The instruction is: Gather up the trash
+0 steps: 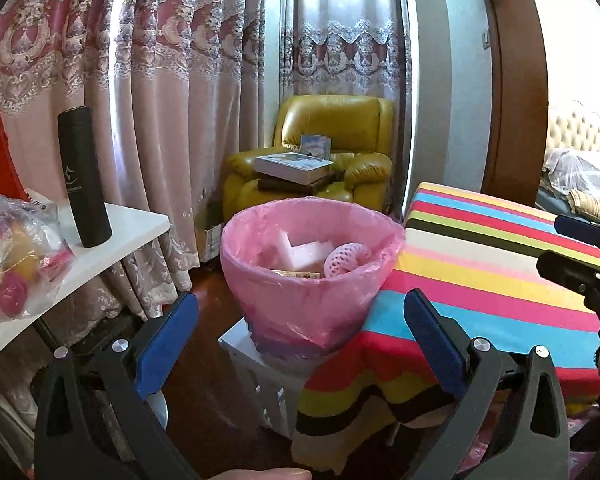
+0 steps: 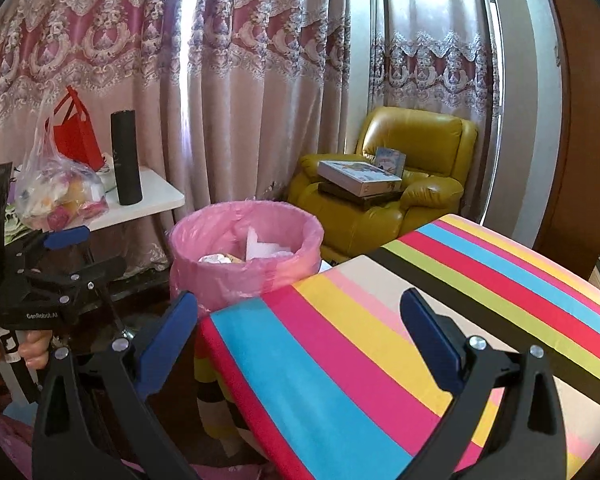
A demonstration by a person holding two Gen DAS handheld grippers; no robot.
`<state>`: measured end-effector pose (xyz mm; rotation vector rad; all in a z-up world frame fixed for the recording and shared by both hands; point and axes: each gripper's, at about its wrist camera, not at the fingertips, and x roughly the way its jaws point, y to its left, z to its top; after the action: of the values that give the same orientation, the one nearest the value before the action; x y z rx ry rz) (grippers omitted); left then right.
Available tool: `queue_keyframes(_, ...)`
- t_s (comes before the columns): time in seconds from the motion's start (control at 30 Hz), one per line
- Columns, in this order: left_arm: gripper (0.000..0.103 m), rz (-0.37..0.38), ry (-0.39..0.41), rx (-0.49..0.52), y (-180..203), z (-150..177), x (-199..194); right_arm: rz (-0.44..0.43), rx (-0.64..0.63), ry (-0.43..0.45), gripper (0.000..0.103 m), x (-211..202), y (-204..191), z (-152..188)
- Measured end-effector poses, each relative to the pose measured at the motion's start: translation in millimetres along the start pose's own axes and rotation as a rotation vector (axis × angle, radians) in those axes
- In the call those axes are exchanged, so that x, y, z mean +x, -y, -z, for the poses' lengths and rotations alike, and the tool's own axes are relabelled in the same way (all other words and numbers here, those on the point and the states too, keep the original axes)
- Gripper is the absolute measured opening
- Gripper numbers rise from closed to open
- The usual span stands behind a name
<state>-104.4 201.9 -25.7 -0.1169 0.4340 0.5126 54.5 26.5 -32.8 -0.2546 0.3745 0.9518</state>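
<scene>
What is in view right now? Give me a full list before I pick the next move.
trash bin: one, pink liner, on a white stand beside the striped table; white foam and a pink net inside
striped table: one, multicolour cloth, nothing lying on it in view
side table: one, white, left of the bin
flask: one, black, upright on the side table
plastic bag: one, clear, colourful contents, on the side table
red bag: one, behind the plastic bag
armchair: one, yellow, by the curtains
boxes: a small stack, on the armchair
curtains: pink, patterned, along the back
left gripper: fingers open, empty
right gripper: fingers open, empty
</scene>
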Motion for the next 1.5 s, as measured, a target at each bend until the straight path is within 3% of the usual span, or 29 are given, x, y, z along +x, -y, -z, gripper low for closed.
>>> queue_keyframes(1.5, 0.096, 0.003, 0.013, 0.006, 5.5, -3.0, -0.3, 0.006, 0.006, 0.005, 0.098, 2.4, 0.7, -0.5)
